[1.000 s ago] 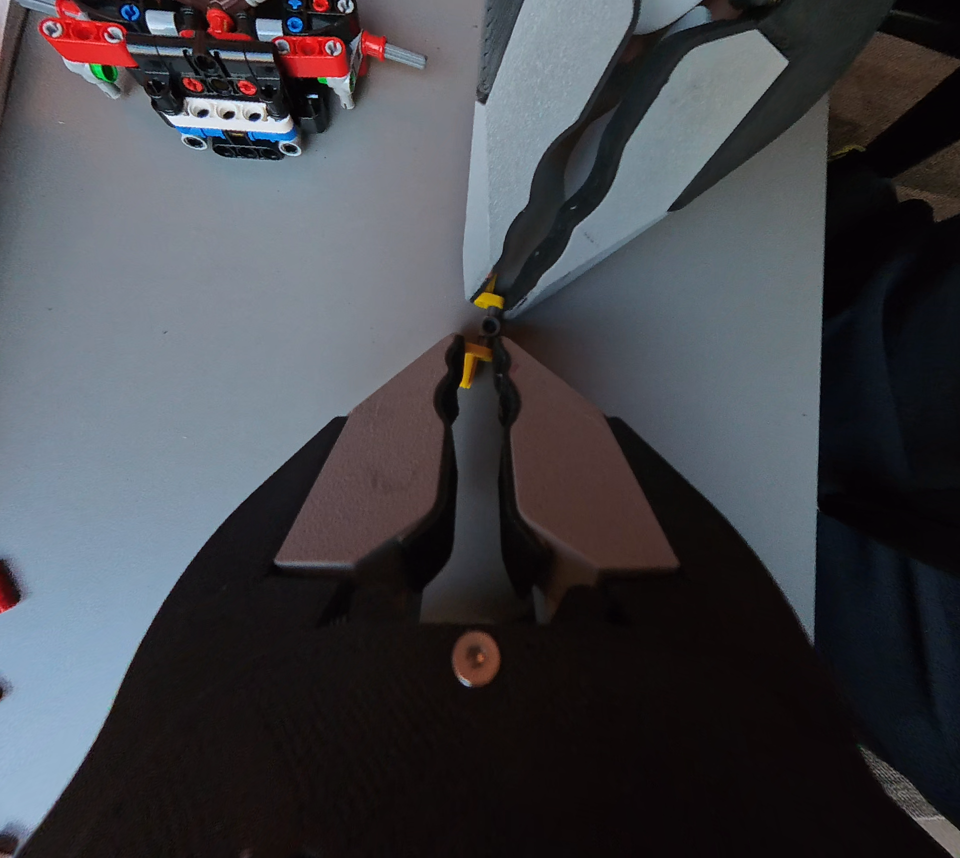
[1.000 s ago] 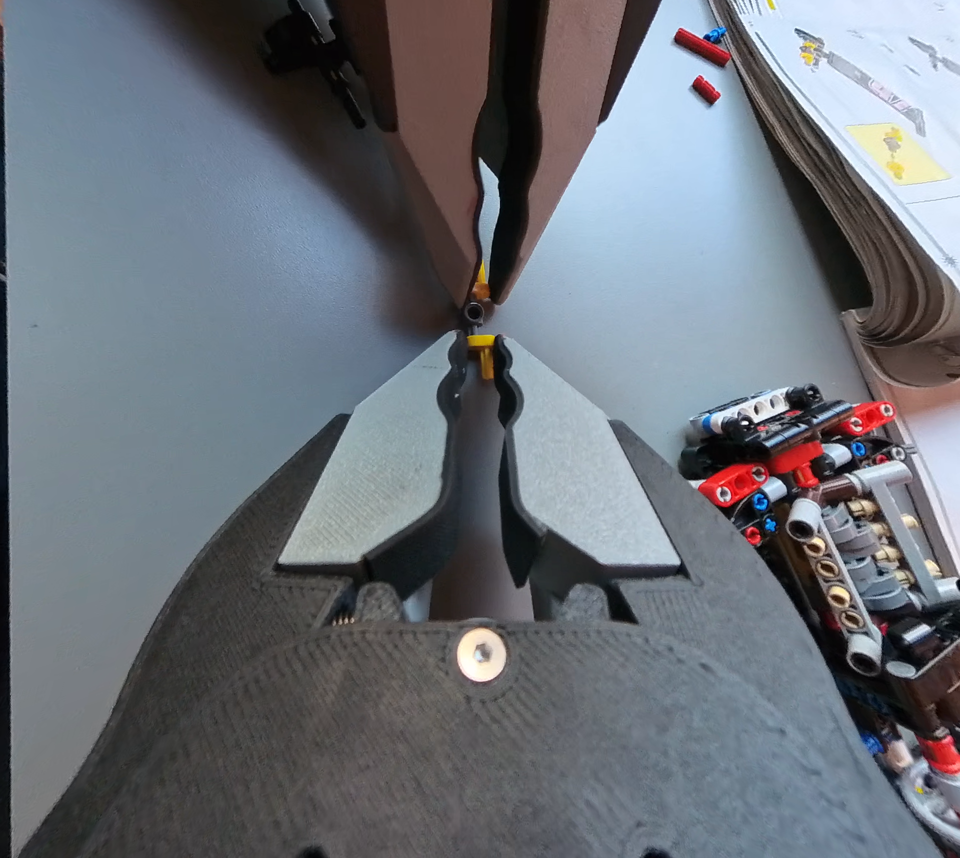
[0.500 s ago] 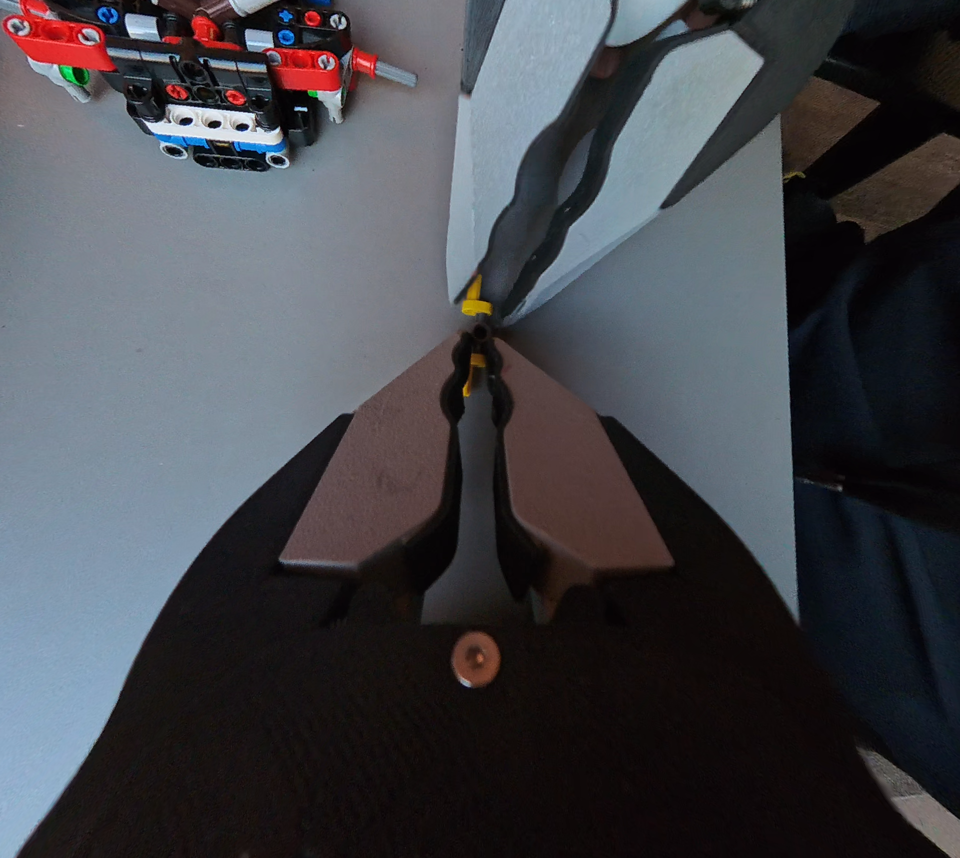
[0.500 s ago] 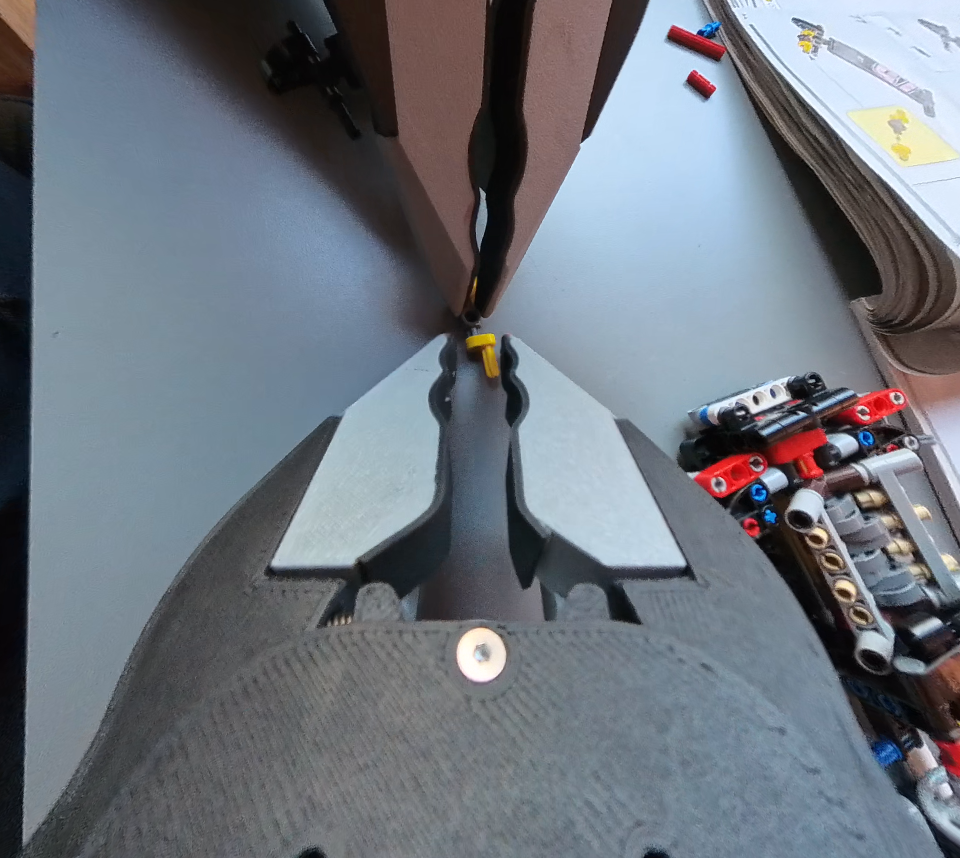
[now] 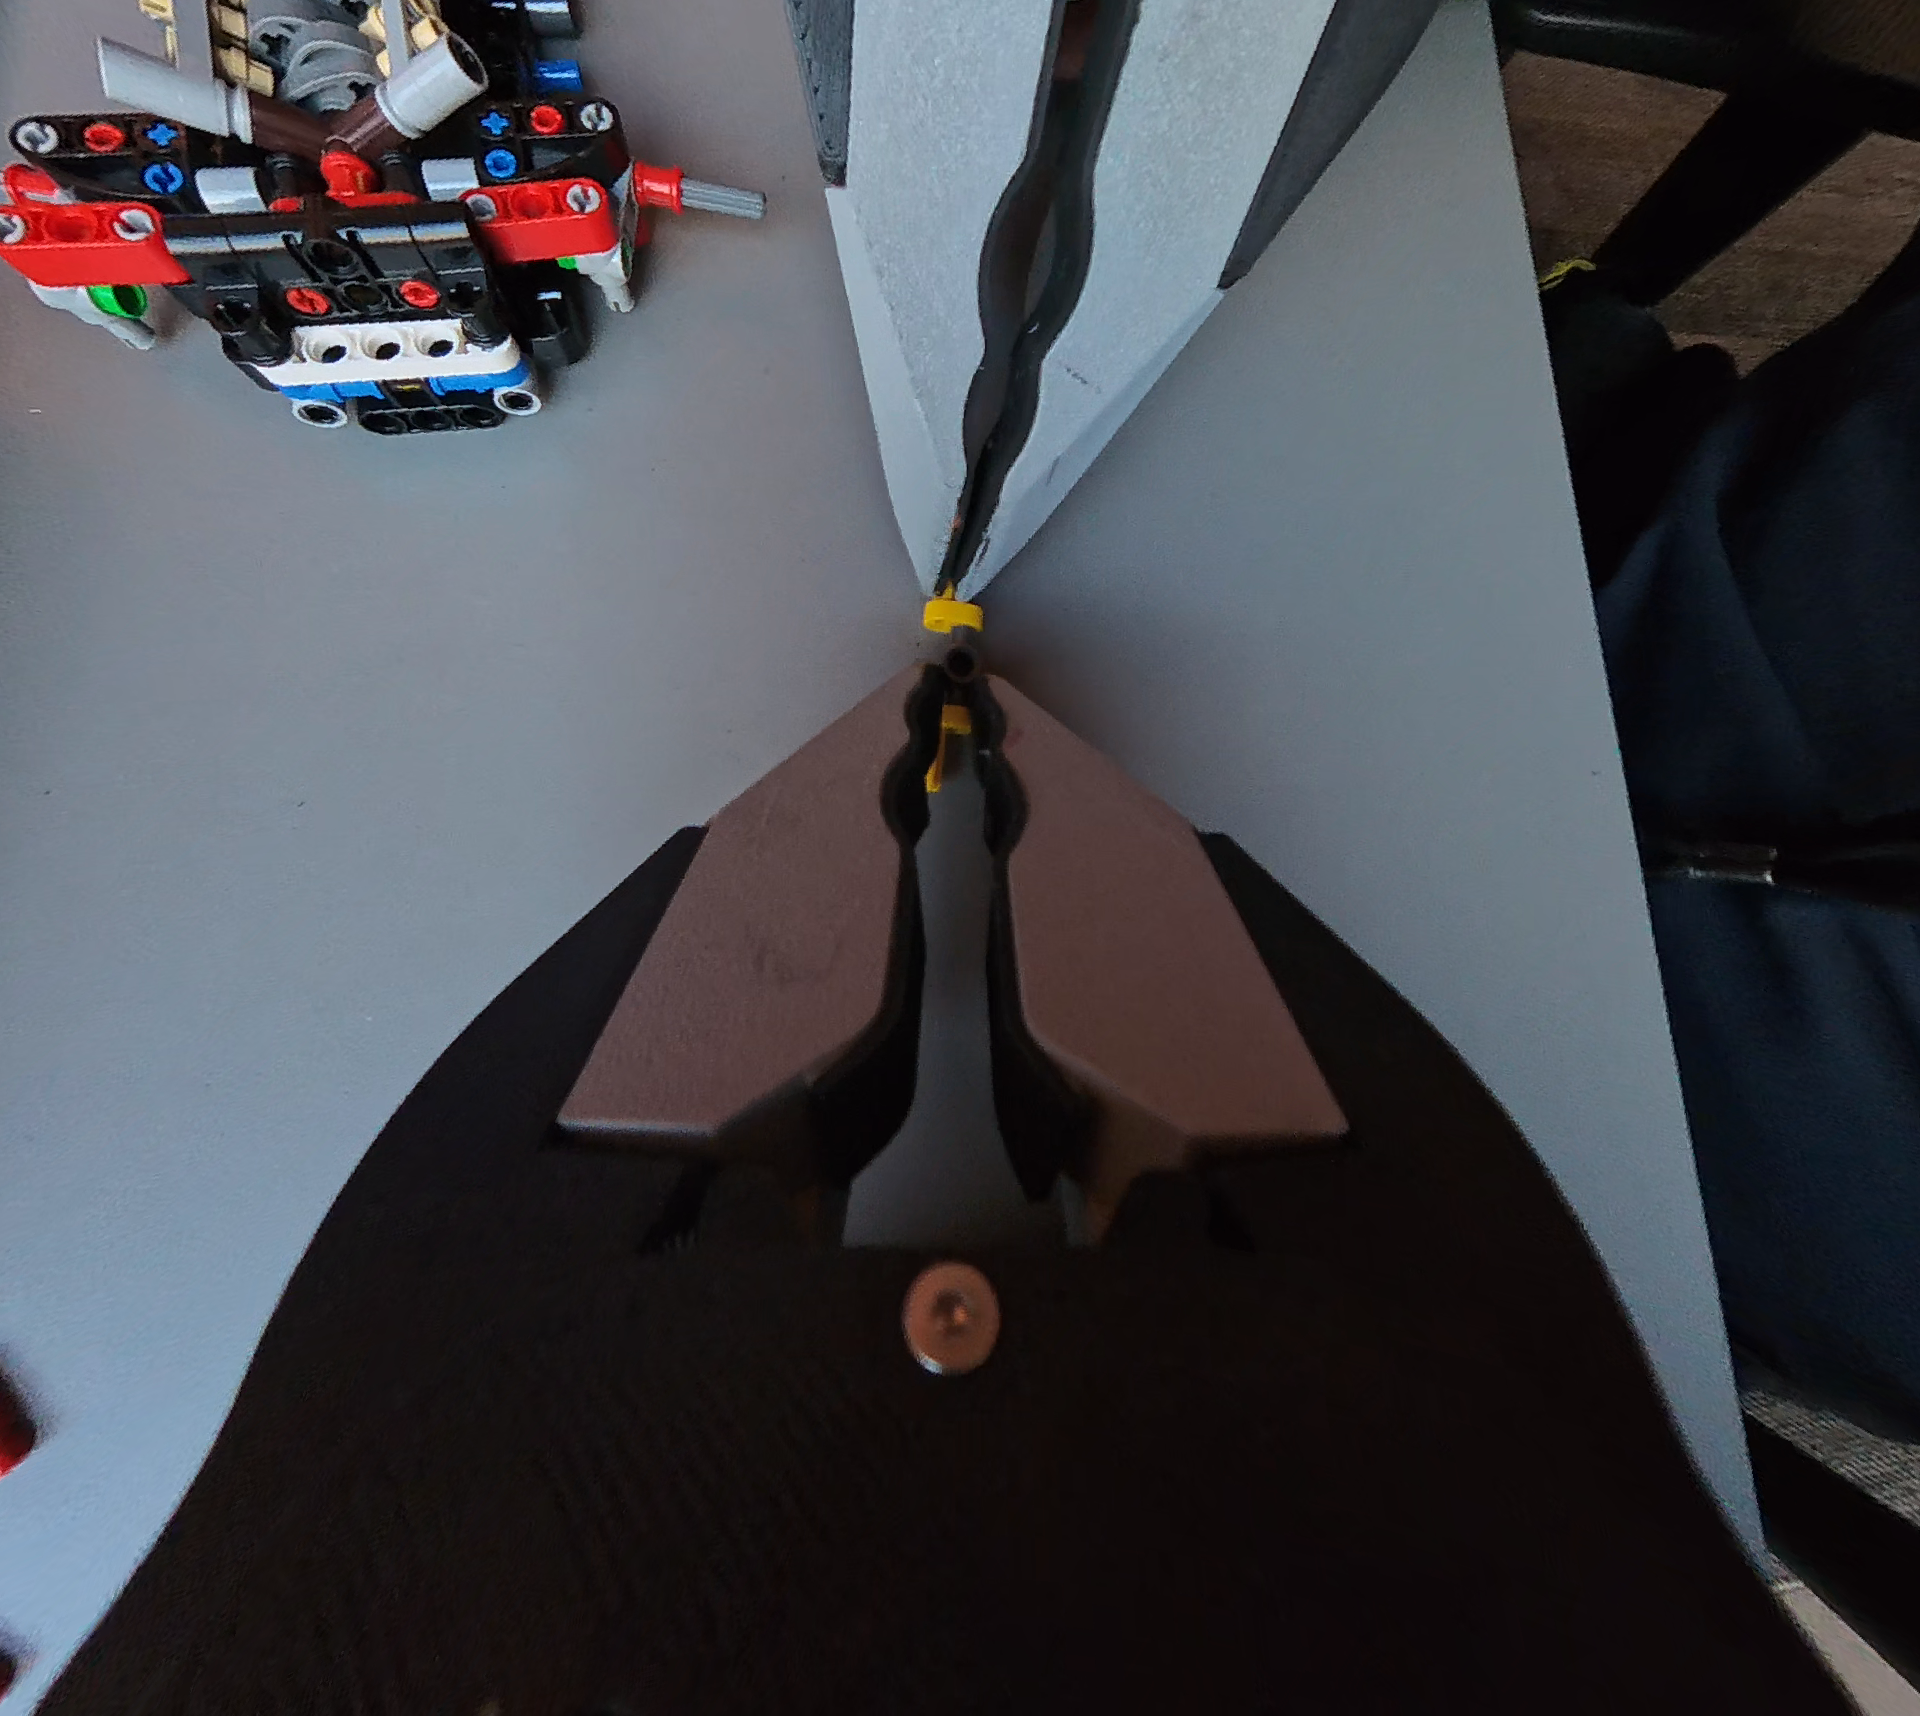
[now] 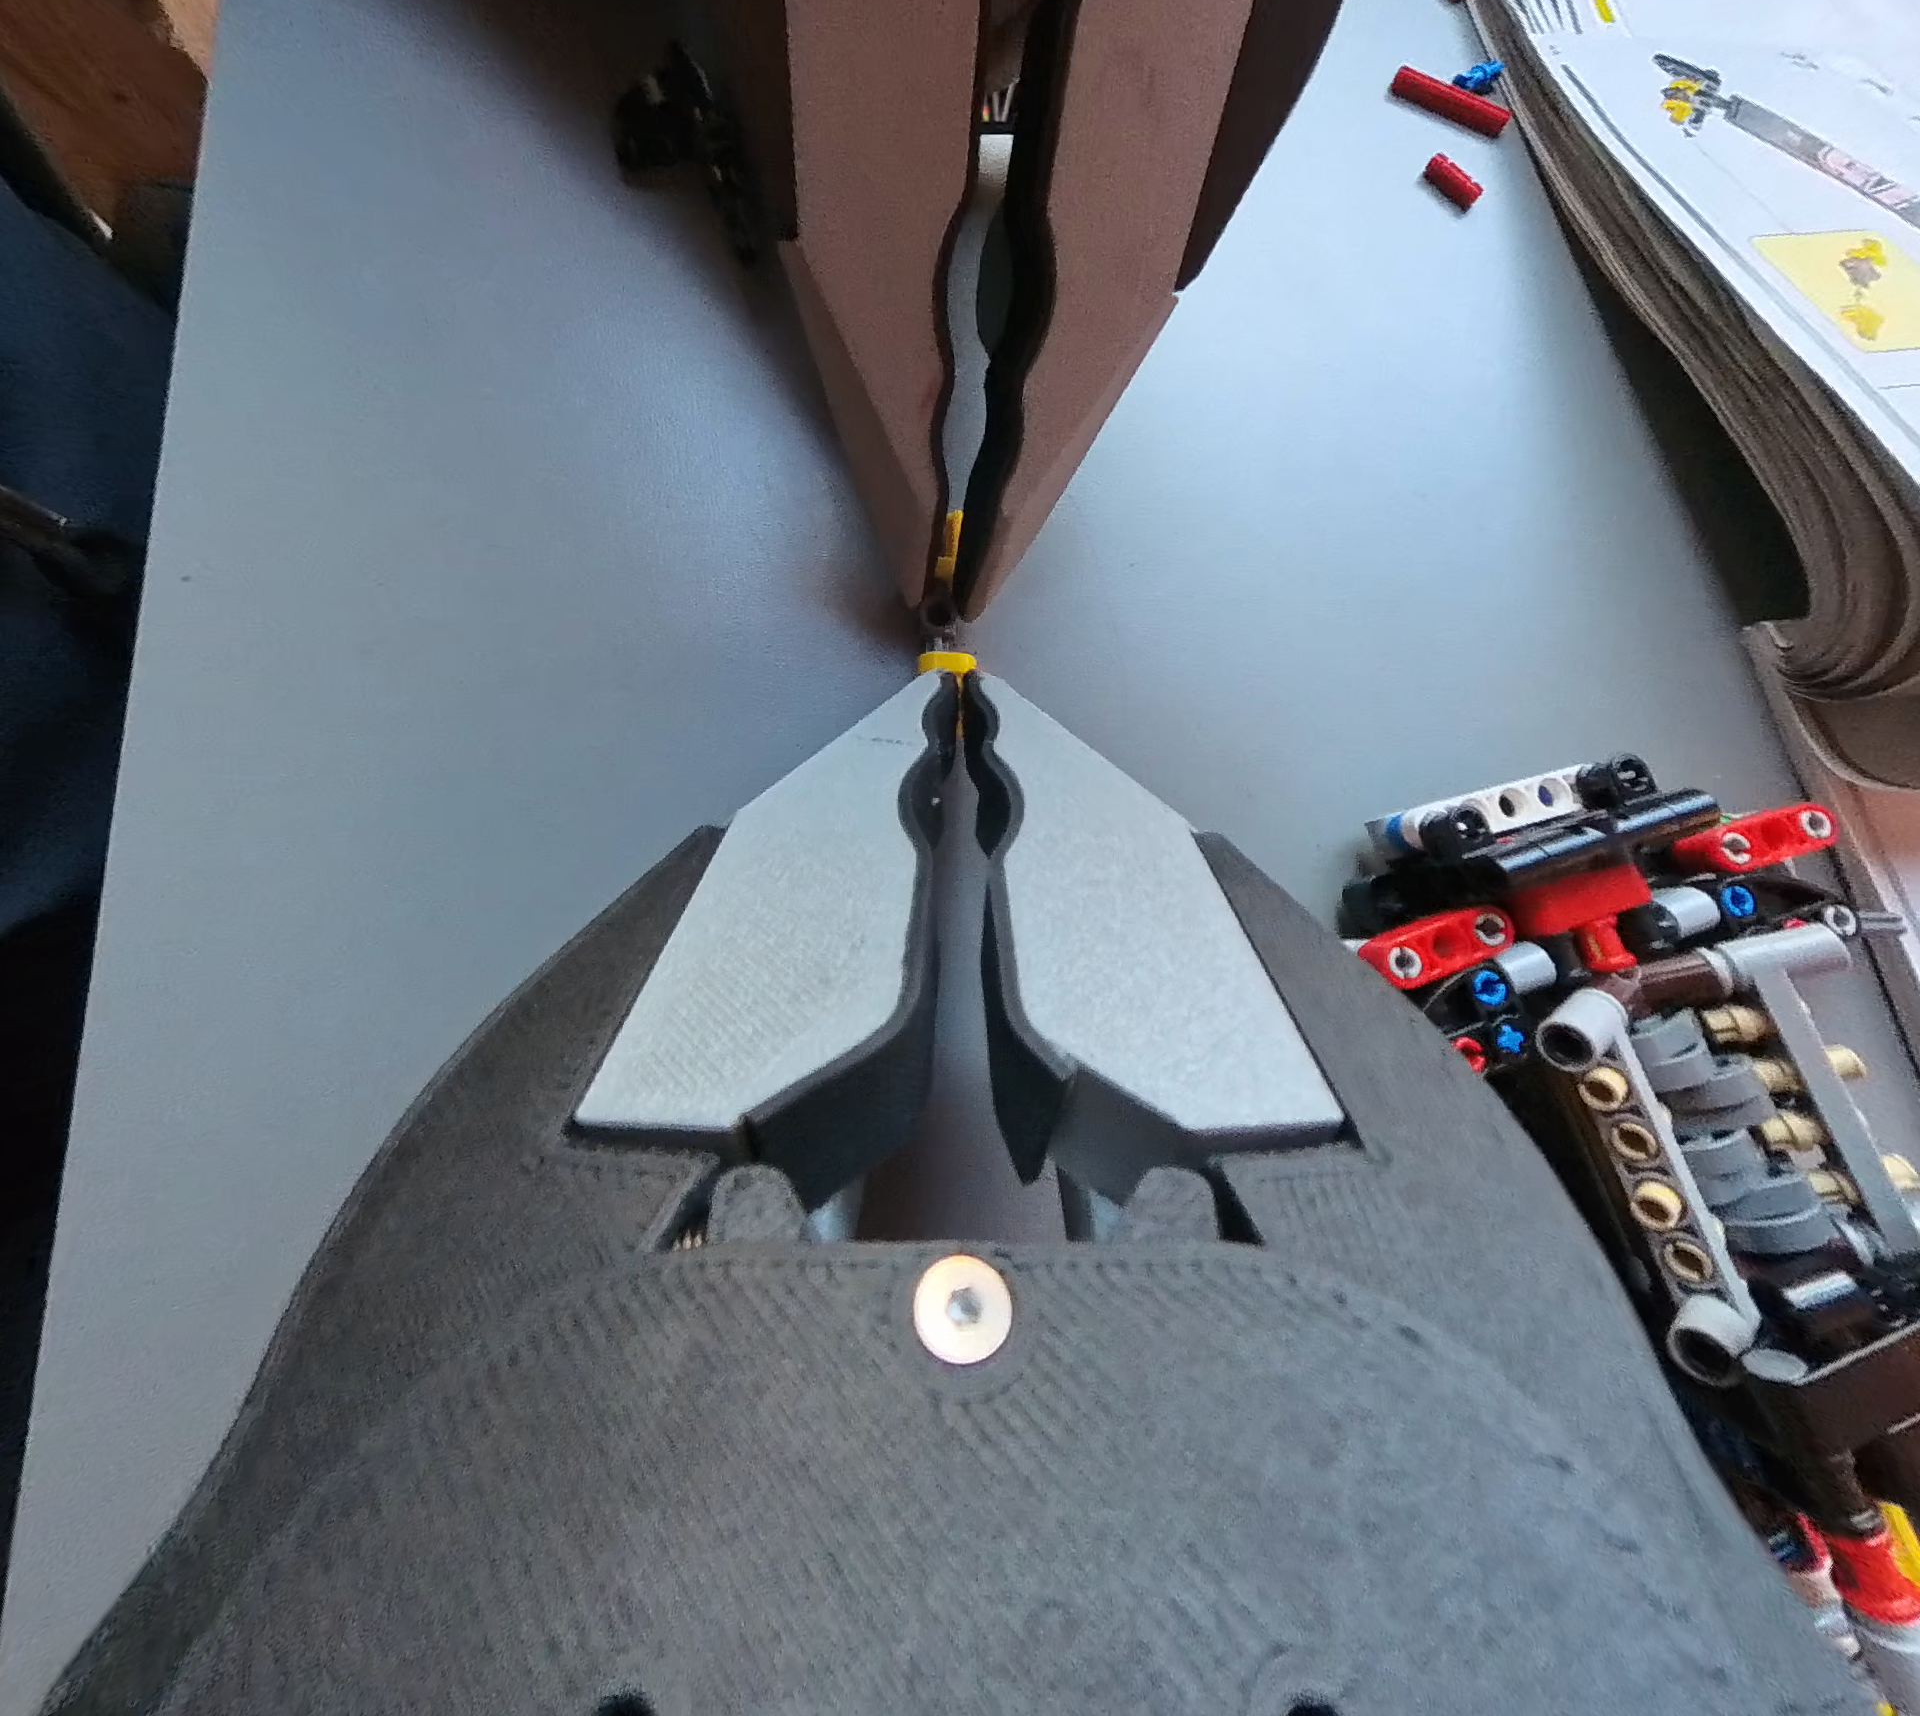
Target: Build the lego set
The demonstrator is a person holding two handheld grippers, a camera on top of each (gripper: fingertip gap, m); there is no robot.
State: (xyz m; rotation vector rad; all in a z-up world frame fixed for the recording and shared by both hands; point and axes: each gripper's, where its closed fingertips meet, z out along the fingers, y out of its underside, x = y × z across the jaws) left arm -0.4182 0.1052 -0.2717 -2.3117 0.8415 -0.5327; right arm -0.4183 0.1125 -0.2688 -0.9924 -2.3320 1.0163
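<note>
The right gripper (image 6: 954, 692) is now clenched on the stem of the yellow pin (image 6: 945, 660); half a second ago its grey fingers were spread around it. The left gripper (image 5: 954, 692) is clamped on a small dark connector (image 5: 961, 664). Both parts are held tip to tip, seemingly touching, above the grey table (image 5: 416, 731) and apart from the brick model (image 6: 1621, 991). Beyond the model, loose red pieces (image 6: 1449, 100) and a booklet (image 6: 1714, 108) are seen.

Yellow pin (image 5: 953, 614) by black connector (image 5: 961, 666)
</note>
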